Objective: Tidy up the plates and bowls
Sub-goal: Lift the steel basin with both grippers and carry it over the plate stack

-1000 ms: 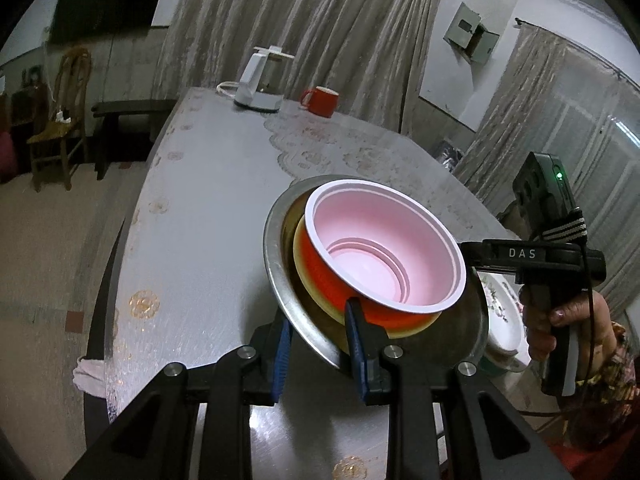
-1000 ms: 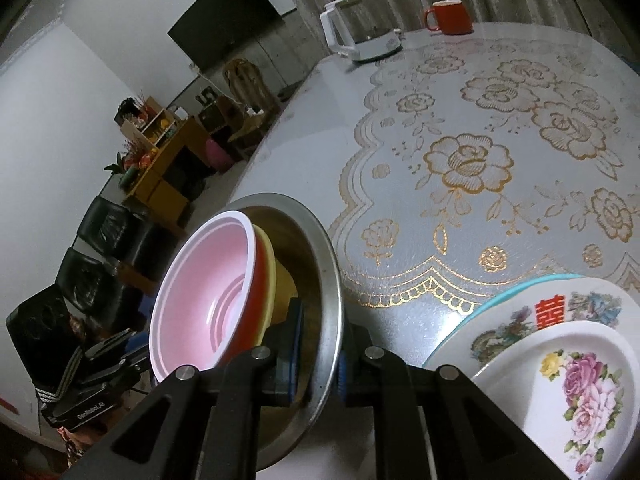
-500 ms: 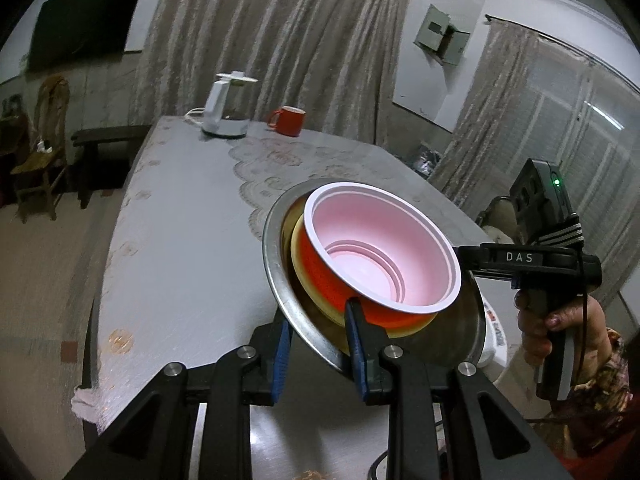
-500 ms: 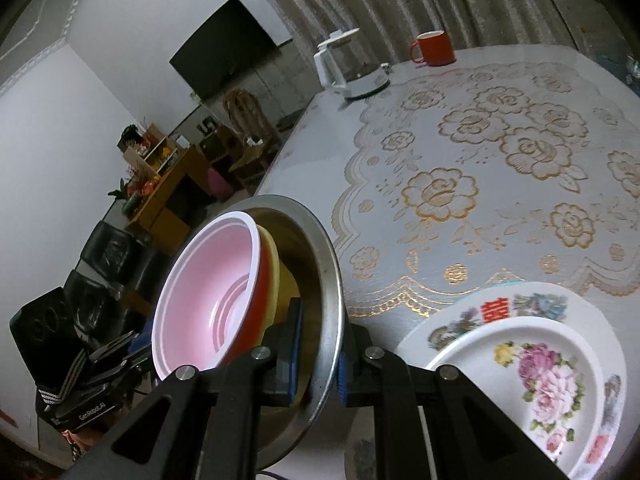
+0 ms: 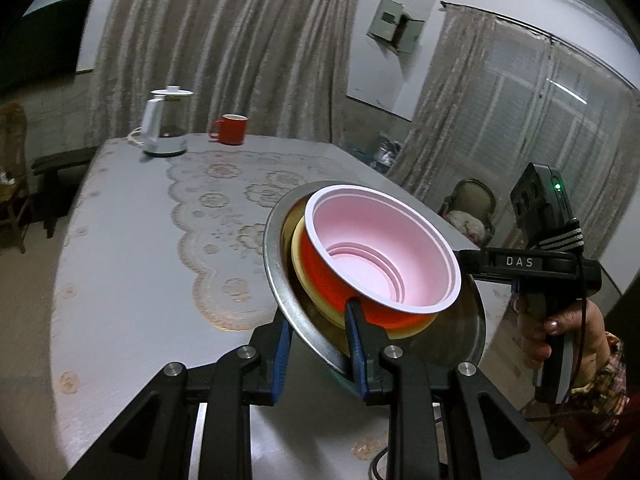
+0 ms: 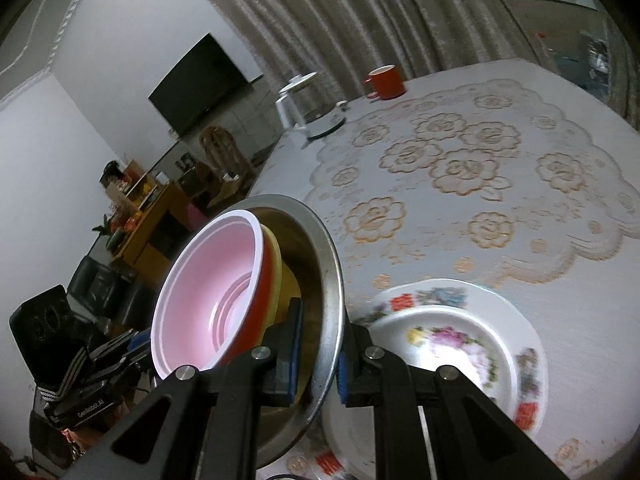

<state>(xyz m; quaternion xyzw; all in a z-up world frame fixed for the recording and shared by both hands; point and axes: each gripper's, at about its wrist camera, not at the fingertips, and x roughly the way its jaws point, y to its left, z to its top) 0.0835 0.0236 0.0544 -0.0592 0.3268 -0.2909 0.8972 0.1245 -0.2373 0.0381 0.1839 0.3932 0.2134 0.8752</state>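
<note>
**Metal bowl held off the table by both grippers**

The metal bowl hangs tilted above the table, with a yellow bowl and a red, pink-lined bowl nested inside. The left gripper is clamped on its near rim; the right gripper is clamped on the opposite rim. Below lie stacked floral plates. Farther off stand a kettle and a red mug.

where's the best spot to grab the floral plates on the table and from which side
Grip the flared outer rim of the lower, wider floral plate, coming in low from the table's near edge. It lies flat with a smaller floral plate nested in it, so only the overhanging rim gives the jaws purchase.
</note>
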